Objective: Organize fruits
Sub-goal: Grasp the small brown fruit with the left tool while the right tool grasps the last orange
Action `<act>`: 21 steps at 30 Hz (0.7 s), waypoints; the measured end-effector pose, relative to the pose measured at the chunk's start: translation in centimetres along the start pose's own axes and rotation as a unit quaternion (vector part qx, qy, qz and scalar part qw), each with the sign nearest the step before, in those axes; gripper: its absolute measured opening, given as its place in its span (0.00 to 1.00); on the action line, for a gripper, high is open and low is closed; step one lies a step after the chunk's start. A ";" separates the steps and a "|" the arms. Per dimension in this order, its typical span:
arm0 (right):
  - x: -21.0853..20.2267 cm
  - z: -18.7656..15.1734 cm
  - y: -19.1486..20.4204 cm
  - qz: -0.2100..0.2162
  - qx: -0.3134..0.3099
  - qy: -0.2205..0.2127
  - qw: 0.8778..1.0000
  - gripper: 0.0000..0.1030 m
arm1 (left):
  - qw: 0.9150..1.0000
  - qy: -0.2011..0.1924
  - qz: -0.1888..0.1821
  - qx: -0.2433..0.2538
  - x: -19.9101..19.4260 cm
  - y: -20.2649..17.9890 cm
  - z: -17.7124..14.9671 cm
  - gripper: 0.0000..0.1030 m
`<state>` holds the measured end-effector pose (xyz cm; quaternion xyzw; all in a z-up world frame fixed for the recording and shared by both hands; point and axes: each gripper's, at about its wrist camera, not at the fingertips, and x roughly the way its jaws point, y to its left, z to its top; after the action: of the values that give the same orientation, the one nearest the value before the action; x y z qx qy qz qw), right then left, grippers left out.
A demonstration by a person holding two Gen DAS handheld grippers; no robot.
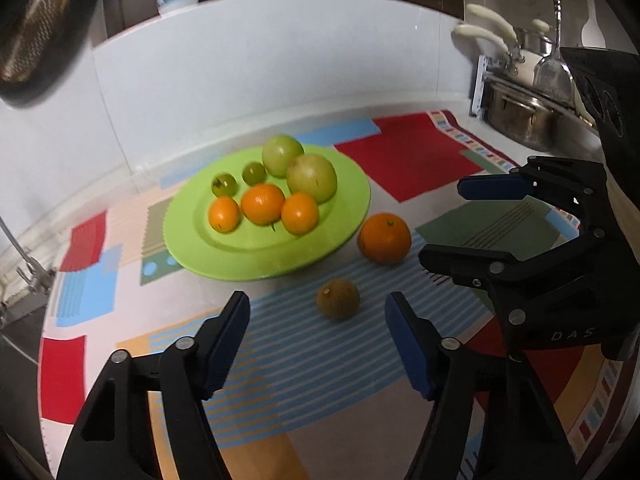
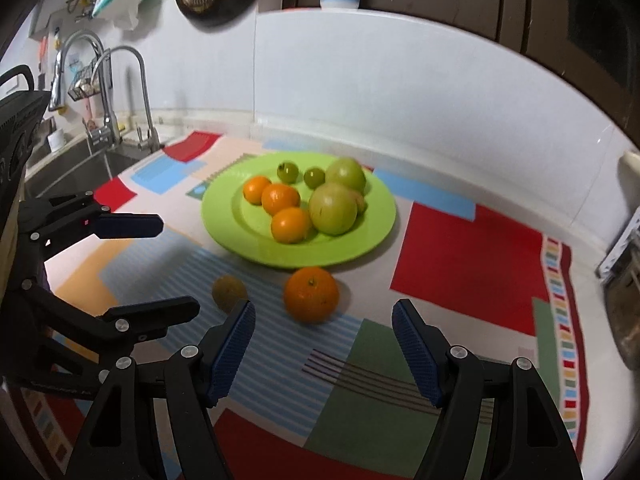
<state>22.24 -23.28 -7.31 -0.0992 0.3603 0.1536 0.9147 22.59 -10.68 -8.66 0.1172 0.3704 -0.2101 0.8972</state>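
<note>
A green plate (image 1: 248,250) (image 2: 236,236) on the patterned mat holds three small oranges (image 1: 262,204), two large green fruits (image 1: 312,178) and two small green ones (image 1: 224,184). A bigger orange (image 1: 384,238) (image 2: 311,294) and a brown kiwi (image 1: 338,298) (image 2: 229,292) lie on the mat in front of the plate. My left gripper (image 1: 317,298) (image 2: 178,264) is open, with the kiwi just beyond its tips and nothing touching its pads. My right gripper (image 2: 325,305) (image 1: 442,220) is open too, its tips just short of the bigger orange.
The colourful mat (image 1: 420,160) covers the counter up to a white wall. A sink with tall faucets (image 2: 120,92) lies to the left. Steel pots and a rack (image 1: 520,116) stand at the right. A dark strainer (image 1: 36,28) hangs on the wall.
</note>
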 end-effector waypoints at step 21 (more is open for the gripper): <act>5.9 0.3 -1.1 0.054 0.030 0.045 0.997 0.51 | 0.995 0.056 -0.079 -0.036 4.5 1.2 0.6 0.34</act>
<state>26.90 -23.00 -11.10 -0.0593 0.4099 0.1875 0.8907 26.38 -11.11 -11.43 0.0671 0.4356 -0.2604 0.8590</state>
